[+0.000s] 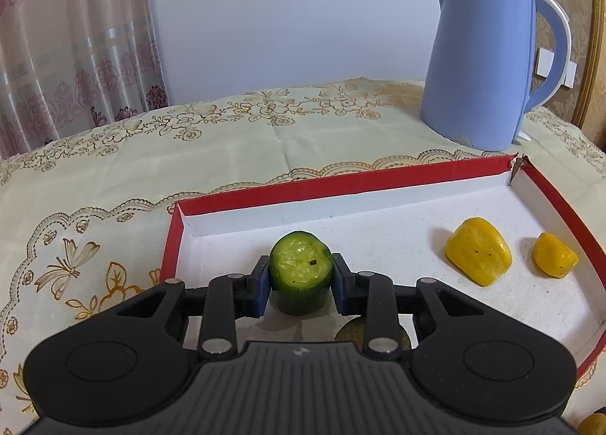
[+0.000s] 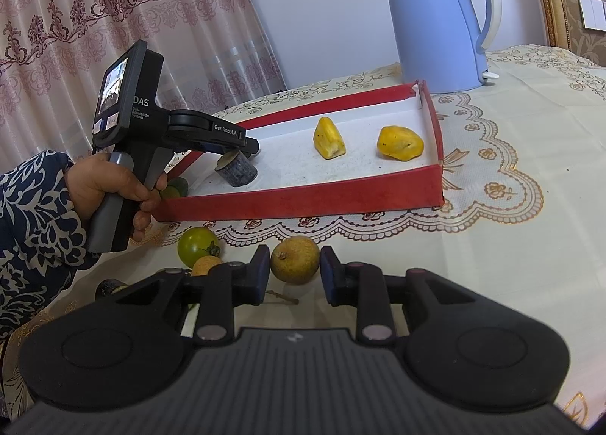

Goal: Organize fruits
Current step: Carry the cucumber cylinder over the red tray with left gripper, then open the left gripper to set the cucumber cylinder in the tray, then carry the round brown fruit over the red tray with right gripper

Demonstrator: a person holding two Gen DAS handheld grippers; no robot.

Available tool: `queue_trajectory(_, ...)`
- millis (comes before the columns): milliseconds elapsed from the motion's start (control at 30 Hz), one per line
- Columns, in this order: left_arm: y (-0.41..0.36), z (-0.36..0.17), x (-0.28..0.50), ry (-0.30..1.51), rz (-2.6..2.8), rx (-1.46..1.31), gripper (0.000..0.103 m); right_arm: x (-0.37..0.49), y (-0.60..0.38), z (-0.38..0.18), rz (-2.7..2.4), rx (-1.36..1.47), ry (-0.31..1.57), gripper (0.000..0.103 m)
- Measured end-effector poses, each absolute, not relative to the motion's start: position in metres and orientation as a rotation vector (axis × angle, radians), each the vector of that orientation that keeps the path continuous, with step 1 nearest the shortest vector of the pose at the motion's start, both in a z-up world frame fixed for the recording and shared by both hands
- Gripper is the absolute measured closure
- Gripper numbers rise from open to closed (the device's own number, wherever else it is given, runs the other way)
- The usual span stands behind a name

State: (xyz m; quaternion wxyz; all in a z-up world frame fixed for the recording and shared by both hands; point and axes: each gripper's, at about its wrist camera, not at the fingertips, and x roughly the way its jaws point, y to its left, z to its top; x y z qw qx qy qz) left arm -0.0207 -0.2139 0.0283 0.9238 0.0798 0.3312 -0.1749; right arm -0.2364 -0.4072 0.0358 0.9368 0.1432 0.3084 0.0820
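A short green cucumber piece (image 1: 299, 283) with its cut face up hangs just over the white floor of the red-rimmed tray (image 1: 341, 179), and my left gripper (image 1: 302, 264) is shut on it. The right wrist view shows the same piece (image 2: 236, 169) under the left gripper (image 2: 242, 152) at the tray's (image 2: 303, 196) left end. My right gripper (image 2: 294, 268) is shut on a round brown fruit (image 2: 294, 260) on the tablecloth in front of the tray. Two yellow fruit pieces (image 1: 478, 251) (image 1: 555, 255) lie at the tray's right end.
A blue kettle (image 2: 435, 25) stands behind the tray. A green tomato (image 2: 197, 245), a small orange-brown fruit (image 2: 206, 264) and a dark fruit (image 2: 108, 287) lie left of my right gripper. A hand (image 2: 110, 185) in a patterned sleeve holds the left gripper. A curtain hangs behind the table.
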Motion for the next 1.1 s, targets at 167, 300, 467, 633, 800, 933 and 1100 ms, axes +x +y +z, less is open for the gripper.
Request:
queue_trajectory(167,-0.215,0.029,-0.022,0.676,-0.360,0.169,0.070,-0.236,-0.408,0.036,0.168,0.292,0.631,0.076)
queue_trajectory(300,-0.213,0.030,-0.026,0.666,-0.365,0.153,0.040,-0.236,-0.407,0.036,0.167,0.292,0.631,0.076)
queue_trajectory(467,-0.207,0.038,-0.039,0.605,-0.370,0.122,0.038,-0.234,-0.405,0.033,0.161,0.282,0.637,0.076)
queue_trajectory(633,-0.189,0.053,-0.066,0.465,-0.325,0.061,0.038,-0.237,-0.401,0.035,0.152,0.259,0.623,0.076)
queue_trajectory(800,-0.180,0.055,-0.083,0.369,-0.320,0.053,0.037,-0.244,-0.392,0.043,0.121,0.174,0.618,0.076)
queue_trajectory(933,-0.179,0.054,-0.083,0.373,-0.350,0.040,0.037,-0.242,-0.385,0.062,0.110,0.104,0.599,0.076)
queue_trajectory(1100,-0.173,0.049,-0.084,0.387,-0.362,0.020,0.037,-0.219,-0.382,0.089,0.087,0.029,0.561,0.076)
